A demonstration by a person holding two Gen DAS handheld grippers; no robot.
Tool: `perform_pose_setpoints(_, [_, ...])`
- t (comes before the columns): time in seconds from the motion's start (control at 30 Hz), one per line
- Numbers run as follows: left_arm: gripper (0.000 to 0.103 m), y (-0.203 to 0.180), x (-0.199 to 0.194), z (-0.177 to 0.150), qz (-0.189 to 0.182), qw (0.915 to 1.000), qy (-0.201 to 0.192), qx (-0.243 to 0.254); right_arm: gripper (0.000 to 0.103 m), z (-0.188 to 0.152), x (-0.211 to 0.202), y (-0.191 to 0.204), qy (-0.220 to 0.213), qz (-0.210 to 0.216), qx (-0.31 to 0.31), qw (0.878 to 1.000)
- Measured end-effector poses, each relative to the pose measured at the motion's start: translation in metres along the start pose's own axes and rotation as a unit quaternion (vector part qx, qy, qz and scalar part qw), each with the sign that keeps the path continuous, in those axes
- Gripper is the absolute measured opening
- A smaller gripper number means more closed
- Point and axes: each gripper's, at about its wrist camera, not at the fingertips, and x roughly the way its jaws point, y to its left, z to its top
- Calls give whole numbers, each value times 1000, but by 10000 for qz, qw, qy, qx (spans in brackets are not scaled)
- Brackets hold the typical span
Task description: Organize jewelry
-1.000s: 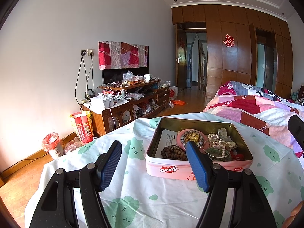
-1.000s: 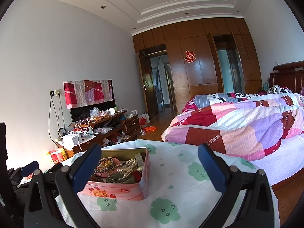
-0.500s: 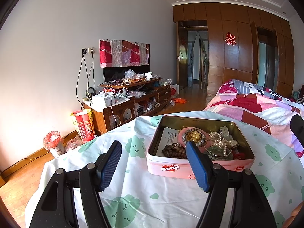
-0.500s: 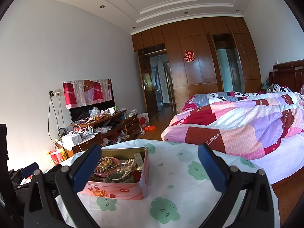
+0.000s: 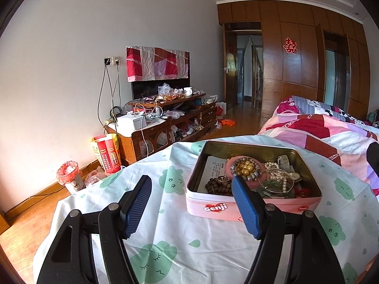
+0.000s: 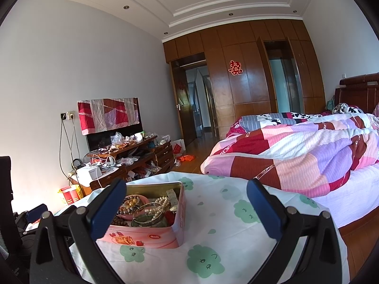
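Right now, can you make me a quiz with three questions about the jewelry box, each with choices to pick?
1. Where does the pink tin sit?
A. on the cloth with green clouds
B. on the wooden floor
C. on the striped quilt

2. What colour are the pads on the left gripper?
A. red
B. blue
C. yellow

3. How is the tin just now?
A. shut with a lid
B. open, with beads and bangles inside
C. tipped upside down

Answers:
1 A, the tin rests on the white cloth printed with green clouds.
2 B, both pads look blue.
3 B, no lid is on it, and the brown bead string and the clear bangle show inside.
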Motion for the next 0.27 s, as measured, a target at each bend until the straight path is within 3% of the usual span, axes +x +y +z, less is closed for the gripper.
perform_pose_setpoints(0.27, [71, -1, 0, 2, 14, 10000, 5, 40, 103, -4, -2, -1, 66, -57, 48, 10000])
